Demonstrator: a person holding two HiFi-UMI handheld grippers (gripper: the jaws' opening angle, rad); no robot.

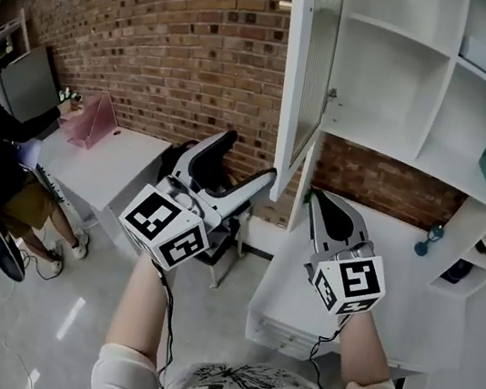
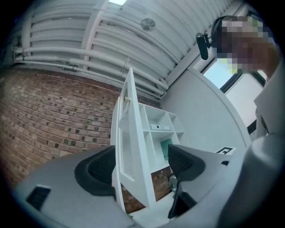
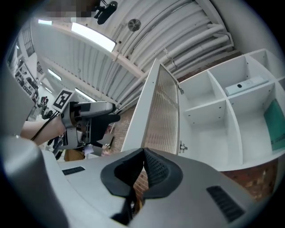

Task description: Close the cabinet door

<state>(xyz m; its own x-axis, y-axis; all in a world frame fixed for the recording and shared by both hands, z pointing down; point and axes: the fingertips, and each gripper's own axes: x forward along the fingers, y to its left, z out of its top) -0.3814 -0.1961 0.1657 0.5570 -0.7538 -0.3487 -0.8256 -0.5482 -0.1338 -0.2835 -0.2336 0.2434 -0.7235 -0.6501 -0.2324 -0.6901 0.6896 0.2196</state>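
Cabinet door [image 1: 303, 70] ajar, stiff, probably light (ribbed pane [image 3: 164, 111] looks fragile) | left gripper [image 1: 251, 155] spread astride lower edge | right gripper [image 1: 318, 198] pressed together, empty | push frame [image 1: 288, 77].

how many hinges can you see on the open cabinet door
2, both along the inner edge of the cabinet door: an upper hinge beside the upper compartment, a lower hinge beside the lower compartment. The right gripper hides the door's bottom end.
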